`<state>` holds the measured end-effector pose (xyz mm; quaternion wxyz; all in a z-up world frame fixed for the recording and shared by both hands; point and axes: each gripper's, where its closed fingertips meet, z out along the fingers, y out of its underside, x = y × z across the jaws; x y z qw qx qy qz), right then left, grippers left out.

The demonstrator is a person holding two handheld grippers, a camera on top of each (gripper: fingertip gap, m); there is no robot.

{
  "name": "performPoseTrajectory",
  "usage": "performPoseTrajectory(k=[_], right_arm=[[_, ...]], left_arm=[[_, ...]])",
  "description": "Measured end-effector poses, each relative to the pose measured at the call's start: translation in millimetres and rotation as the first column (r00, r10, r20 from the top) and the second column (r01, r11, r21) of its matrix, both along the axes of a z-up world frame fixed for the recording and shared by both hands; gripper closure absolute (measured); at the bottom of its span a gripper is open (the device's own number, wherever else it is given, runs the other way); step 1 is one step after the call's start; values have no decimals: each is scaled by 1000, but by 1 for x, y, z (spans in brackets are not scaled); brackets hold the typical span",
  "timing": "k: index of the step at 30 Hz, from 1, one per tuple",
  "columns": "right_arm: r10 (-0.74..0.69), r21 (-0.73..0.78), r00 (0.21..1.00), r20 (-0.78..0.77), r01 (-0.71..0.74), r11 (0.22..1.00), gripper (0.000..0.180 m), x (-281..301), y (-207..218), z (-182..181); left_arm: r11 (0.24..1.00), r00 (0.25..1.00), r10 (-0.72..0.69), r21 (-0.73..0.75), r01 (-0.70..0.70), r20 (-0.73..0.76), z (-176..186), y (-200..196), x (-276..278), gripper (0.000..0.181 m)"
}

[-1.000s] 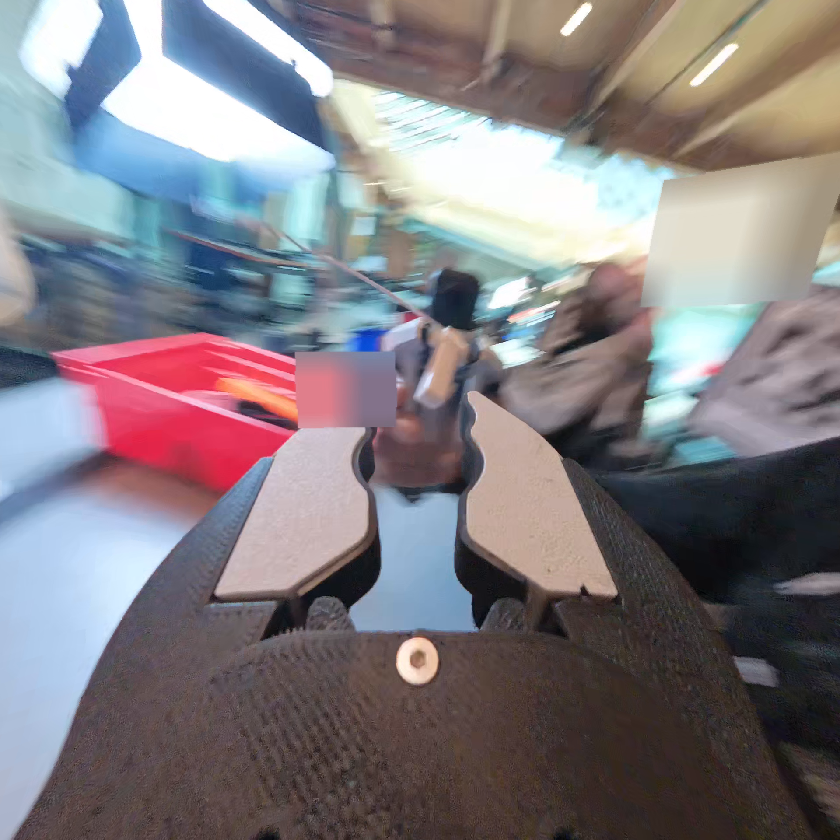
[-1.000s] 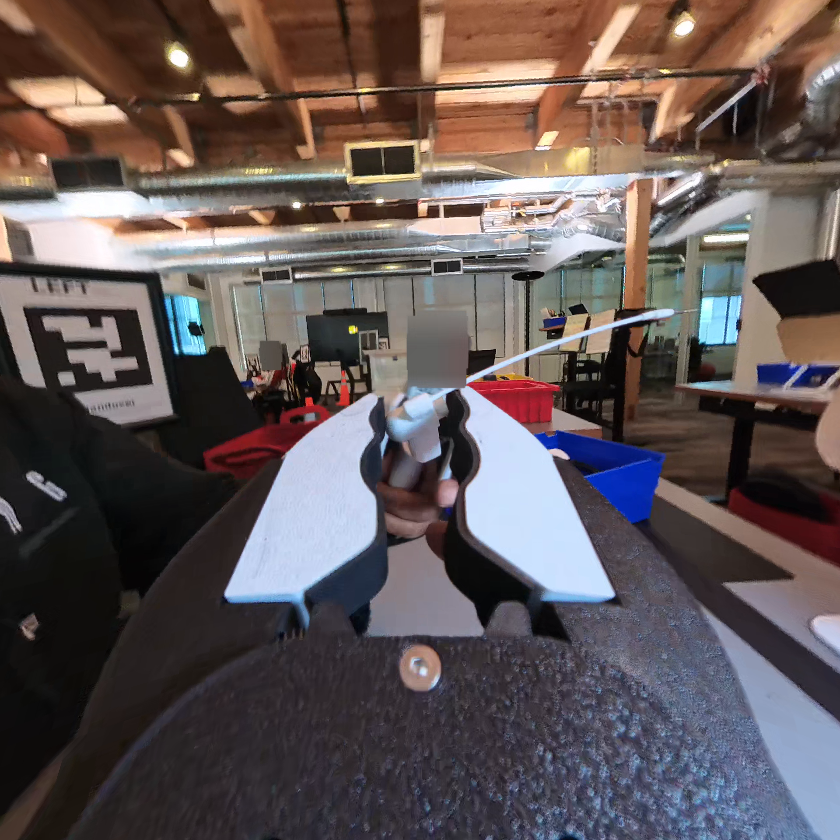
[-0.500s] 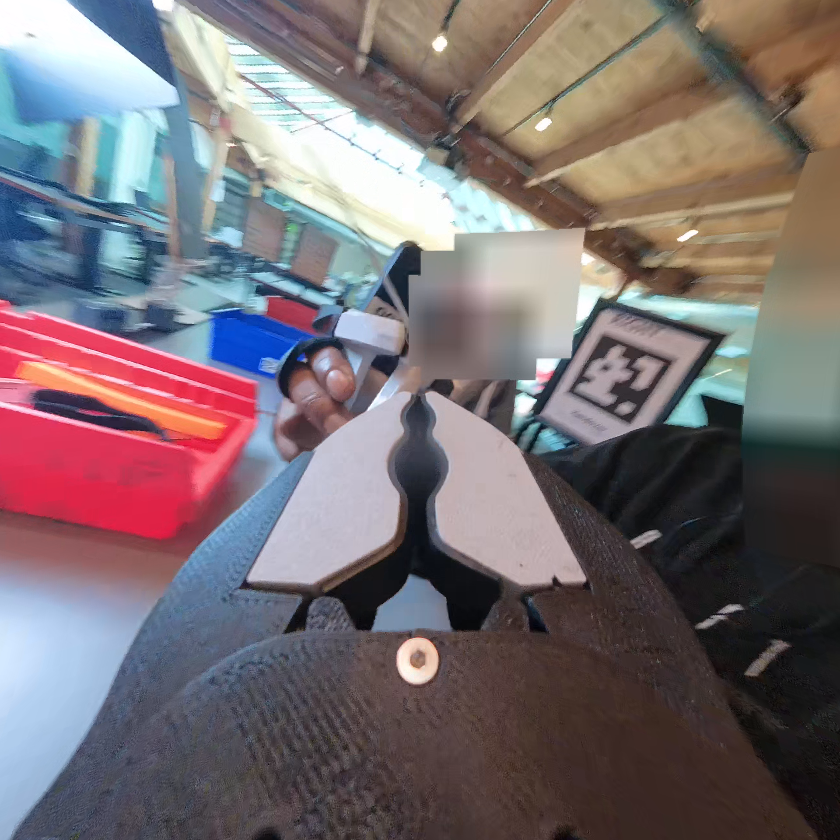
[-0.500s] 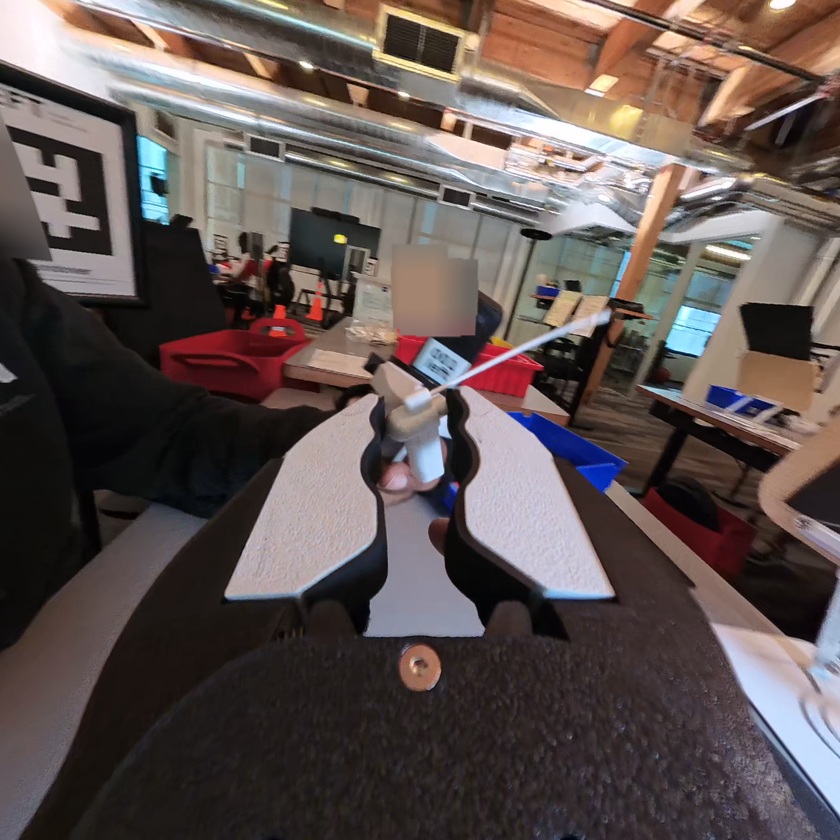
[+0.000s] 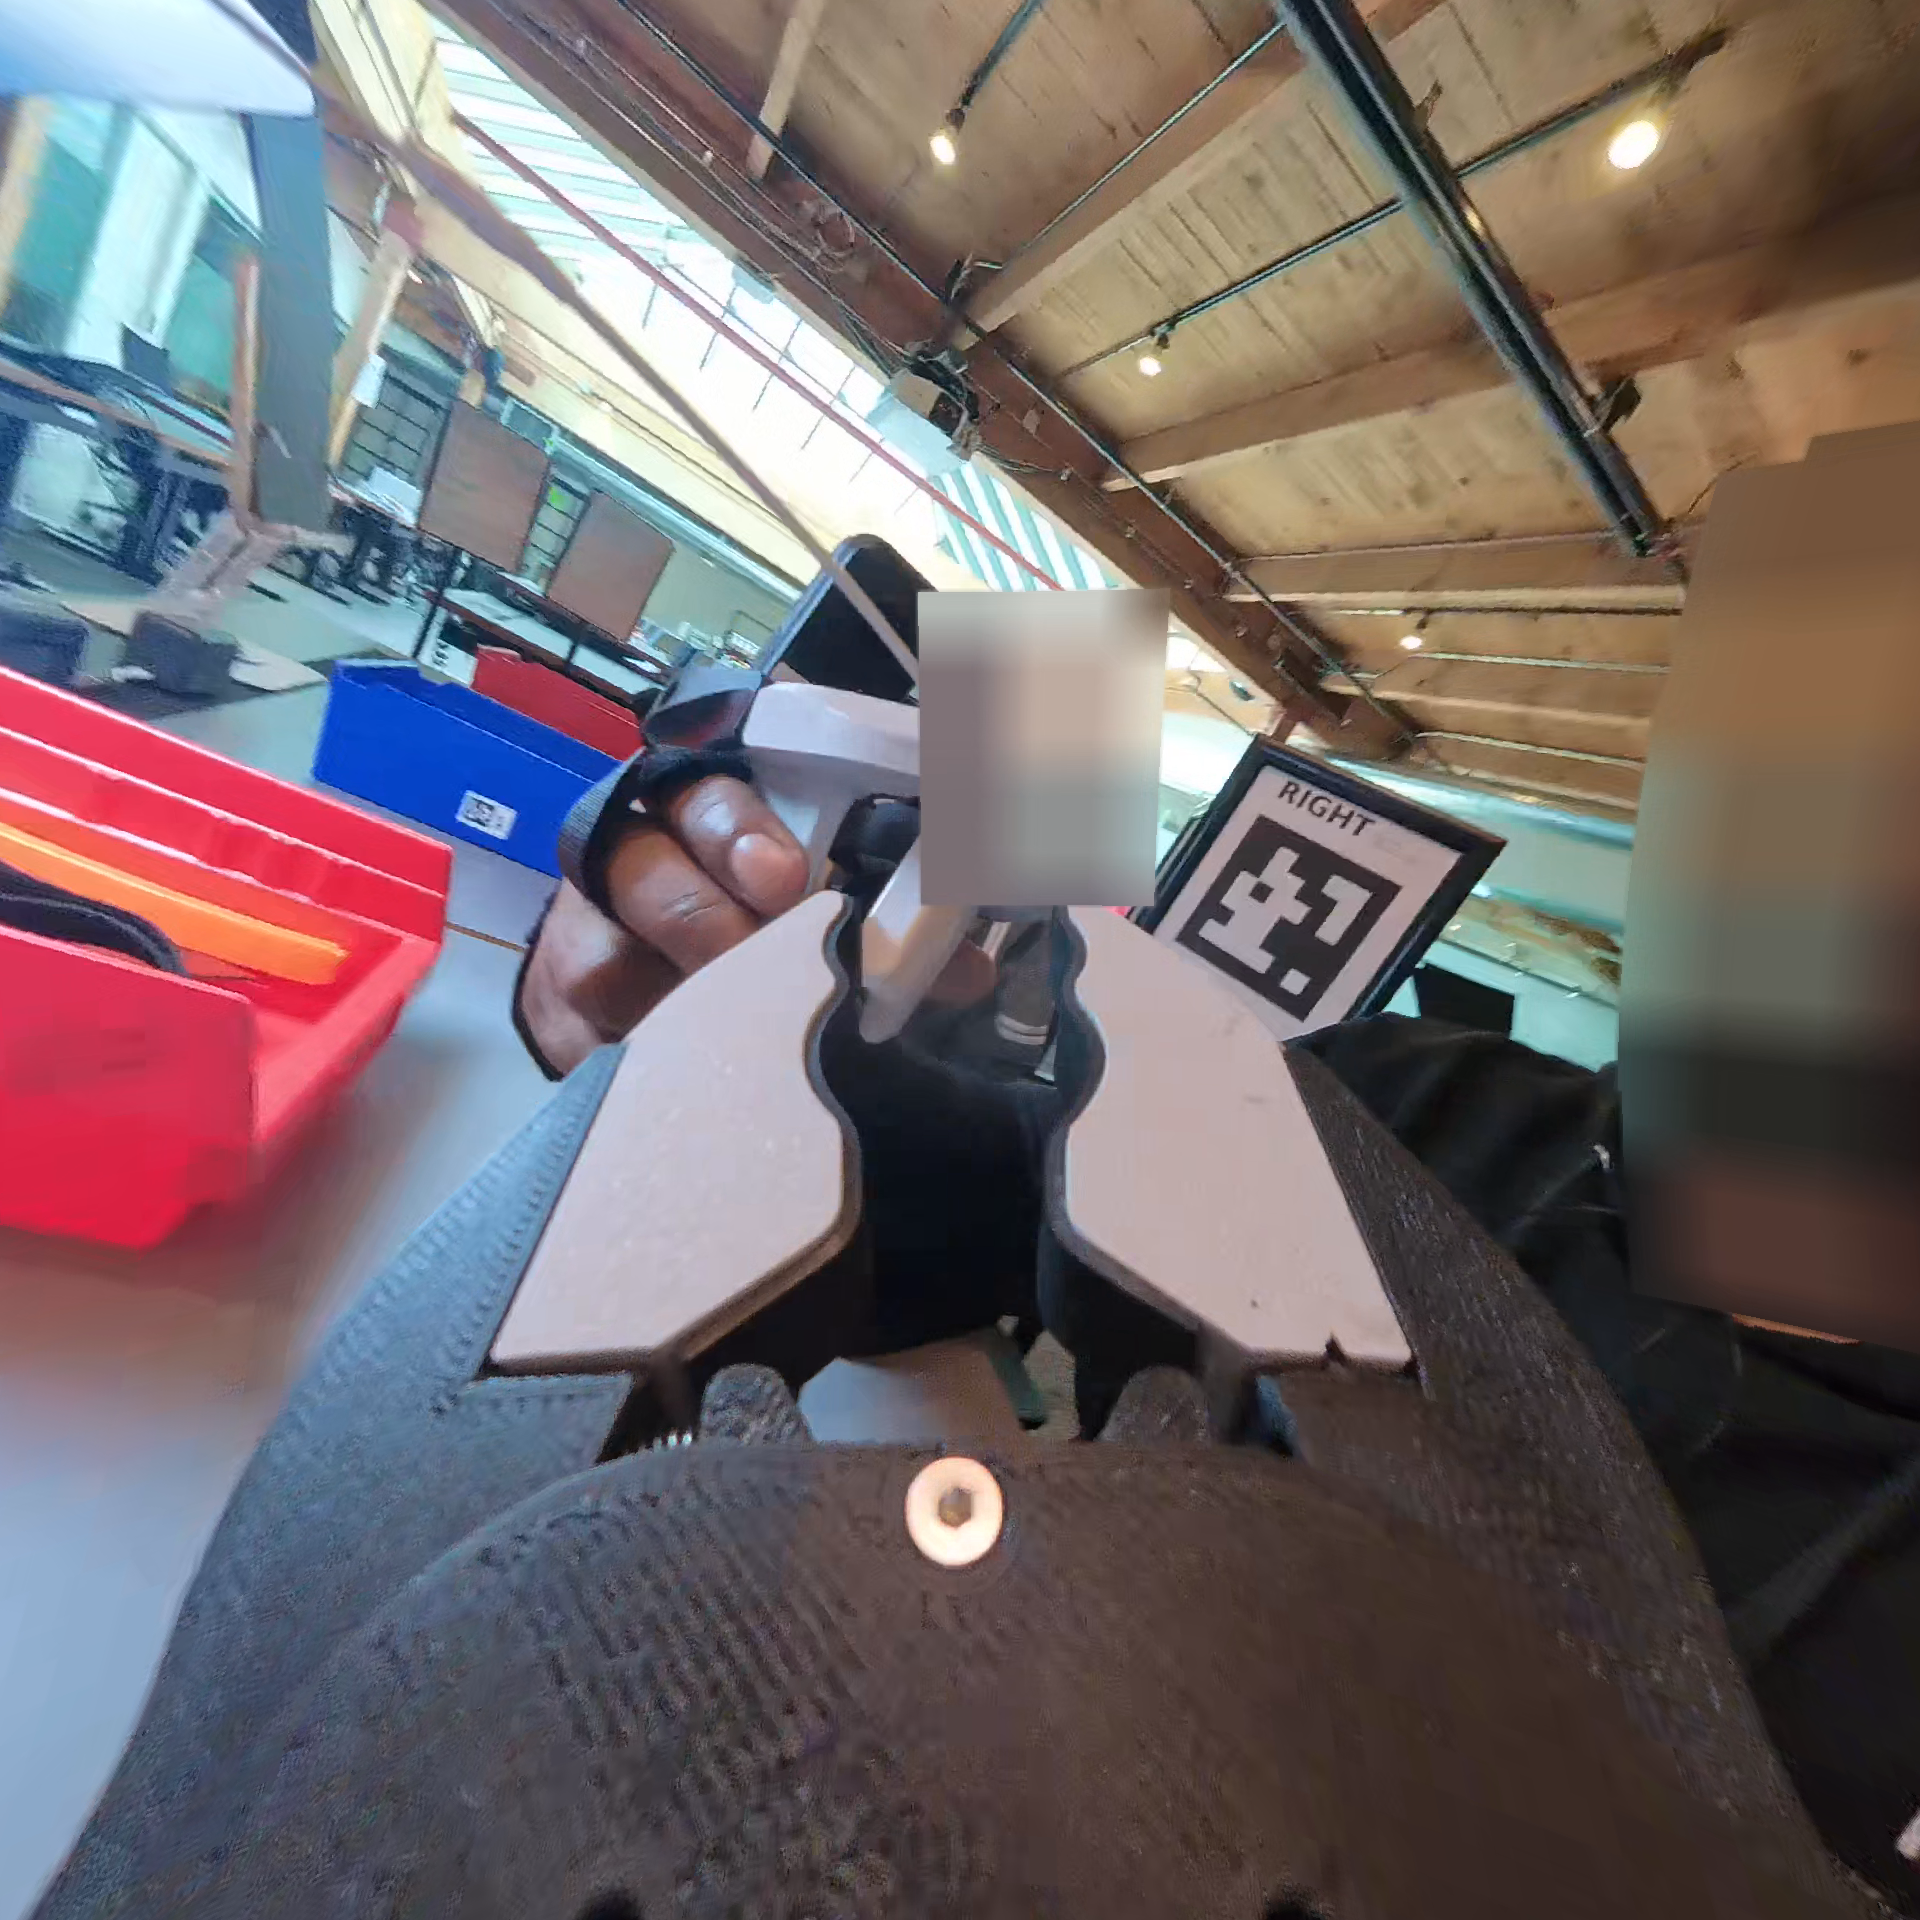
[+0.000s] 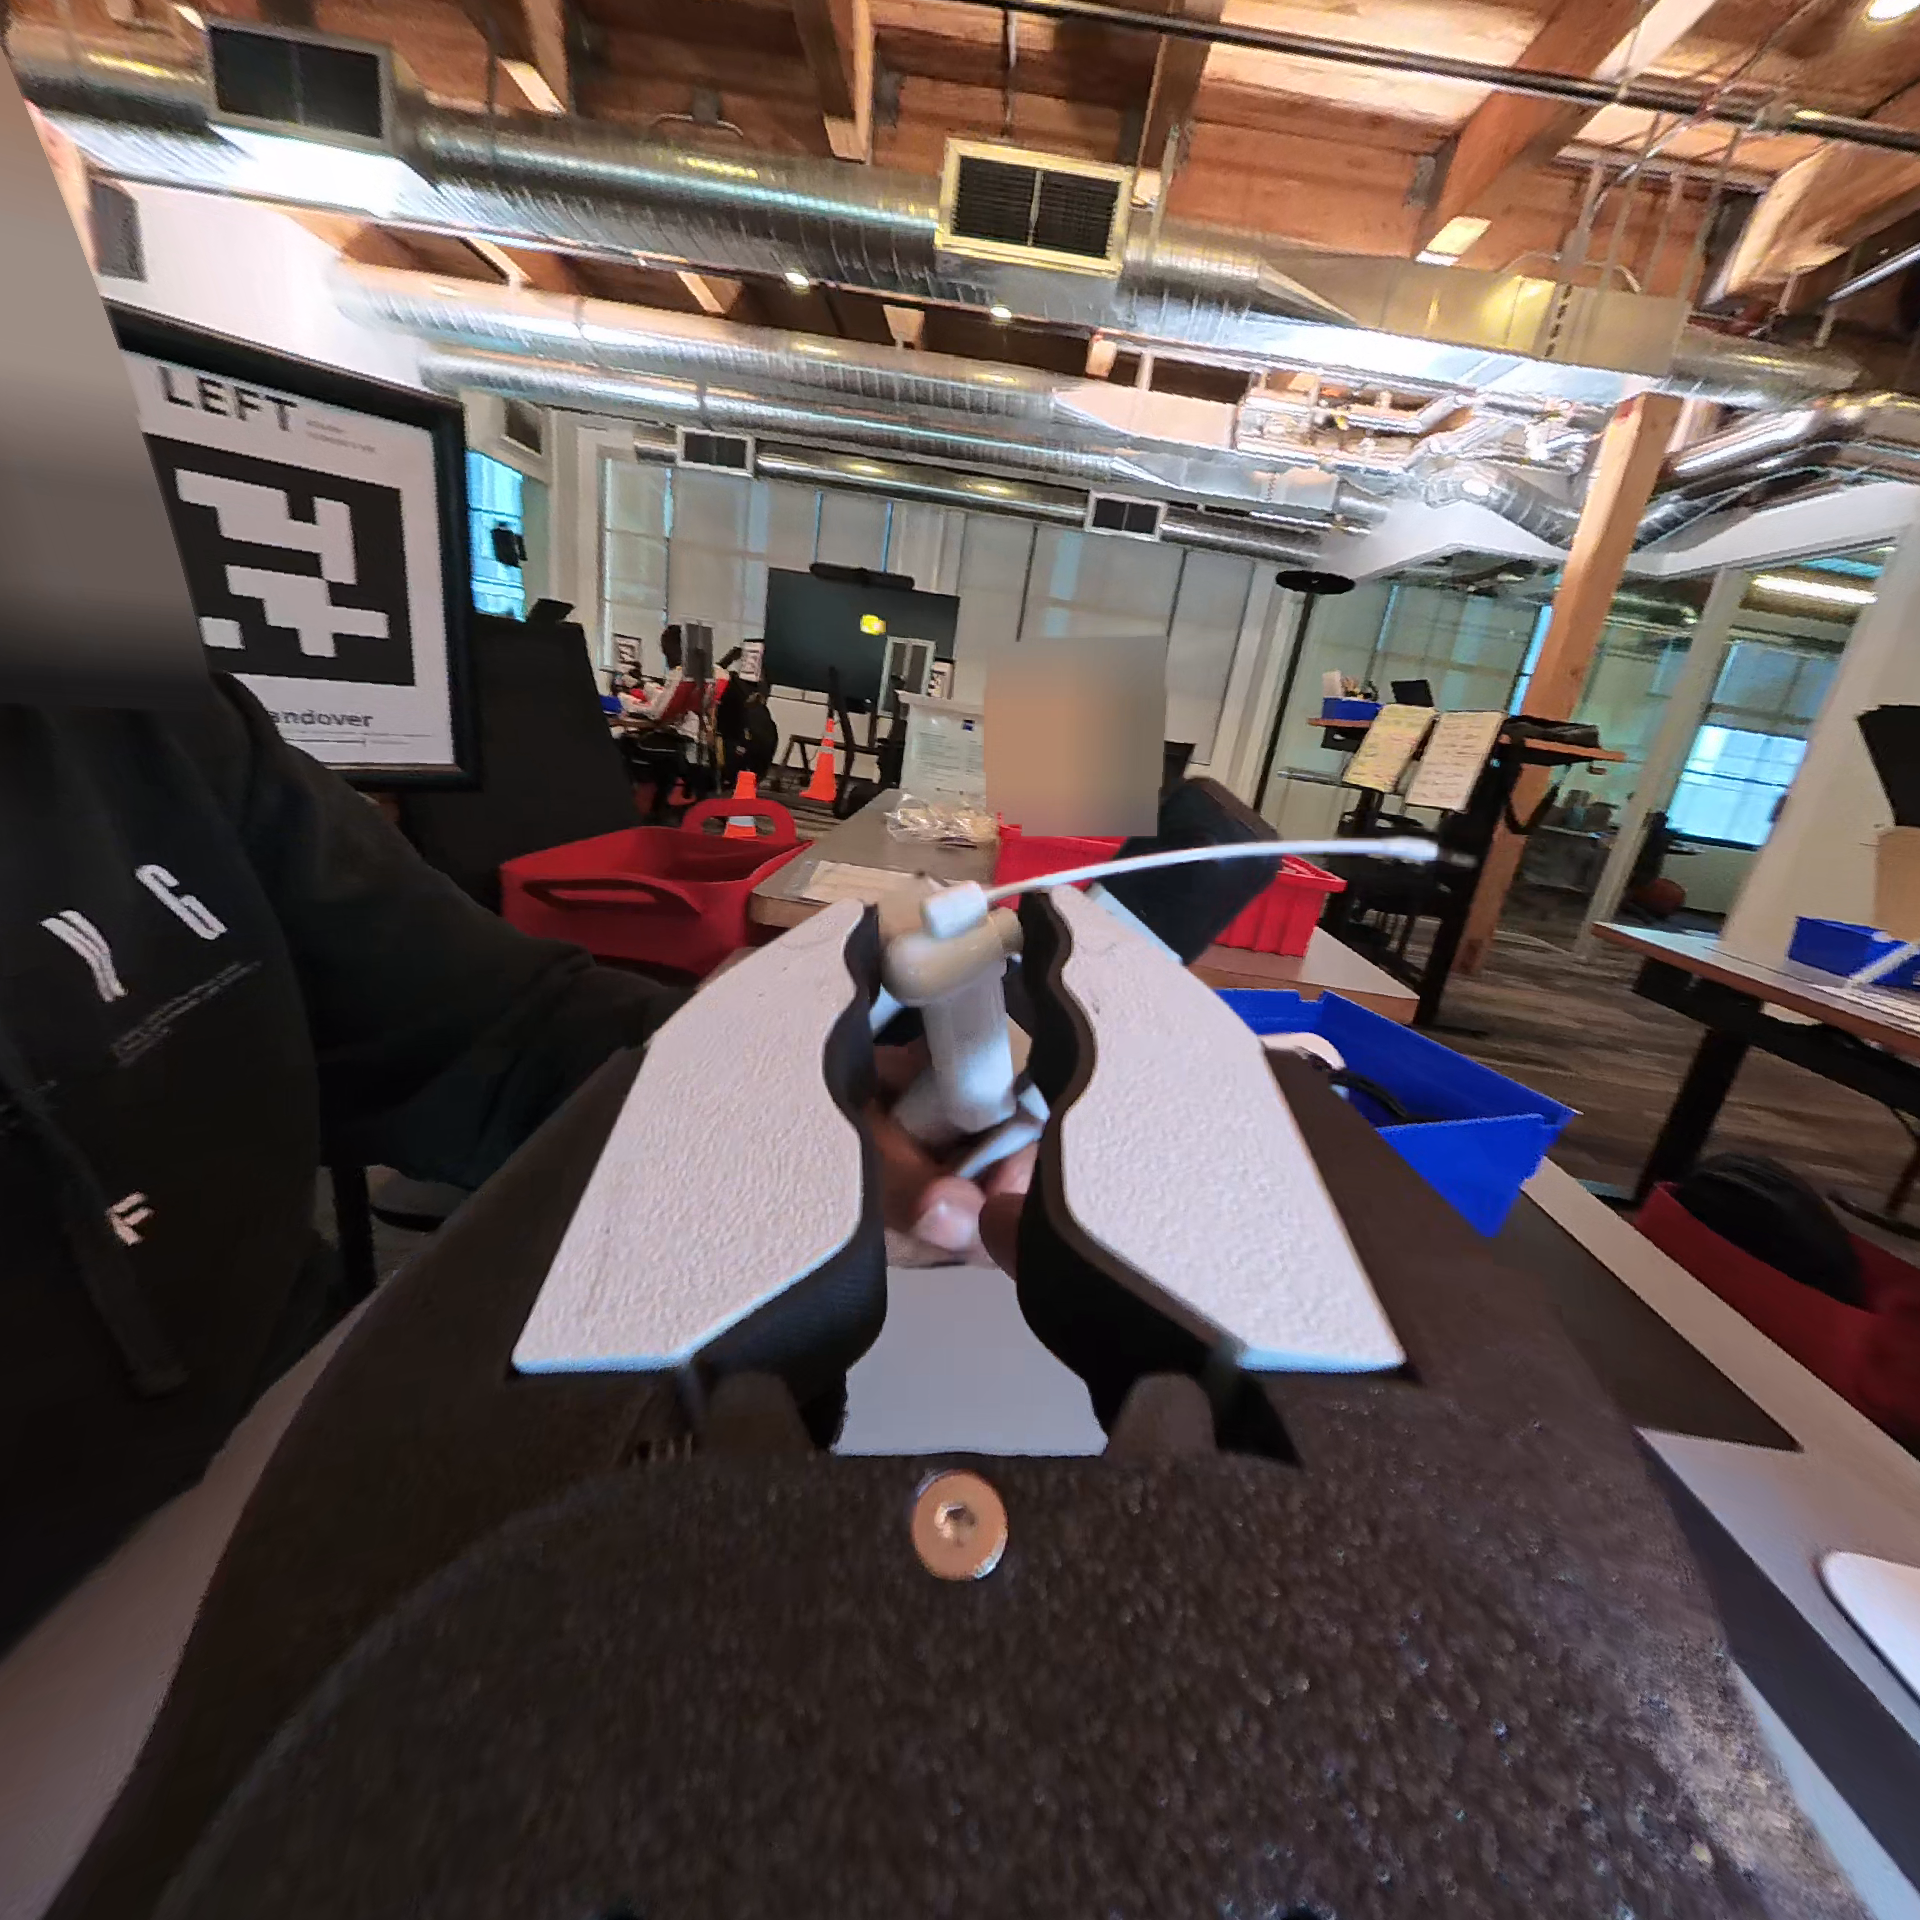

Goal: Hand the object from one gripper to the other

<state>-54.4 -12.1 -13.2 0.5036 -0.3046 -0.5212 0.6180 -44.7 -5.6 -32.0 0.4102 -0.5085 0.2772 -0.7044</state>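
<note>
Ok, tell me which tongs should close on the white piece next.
Right, probably: the right tongs are open with the white piece centred between their tips. At the left tongs, also open, it sits off toward one tip. Depth unclear.

Red bin (image 5: 156, 1091) was blurred, cut by the left edge; its dark contents unidentifiable. White object (image 6: 961, 1039) lower end was hidden behind a hand (image 6: 940, 1195). Distant seated people (image 6: 686, 696) too small to make out.
</note>
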Motion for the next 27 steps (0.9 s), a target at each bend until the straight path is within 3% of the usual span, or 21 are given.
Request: performPoseTrajectory(k=[2,9,13,17,22,24,27], right_arm=[[24,-10,1000,-1,-24,1000,153,1,-4,3],[11,-11,1000,-1,-11,1000,154,2,-1,1],[-130,5,988,82,130,991,154,-1,22,-8],[-198,-49,964,180,210,976,138,0,46,-16],[-218,-161,903,369,293,942,135,-8,65,-38],[-114,-302,912,394,246,921,131,-11,63,-40],[-91,-370,924,371,237,898,132,-17,63,-38]], left_arm=[[1000,1000,13,10,-12,-27,-3,1,1,166],[992,993,79,102,-69,-92,2,-1,-5,169],[929,931,303,282,-240,-206,-1,14,-13,170],[669,688,667,638,-382,-287,-3,32,-31,170],[222,357,927,940,-261,-120,-6,48,-46,169],[81,280,959,983,-165,-32,-10,50,-46,170],[-34,235,971,997,-71,50,-18,53,-41,170]])
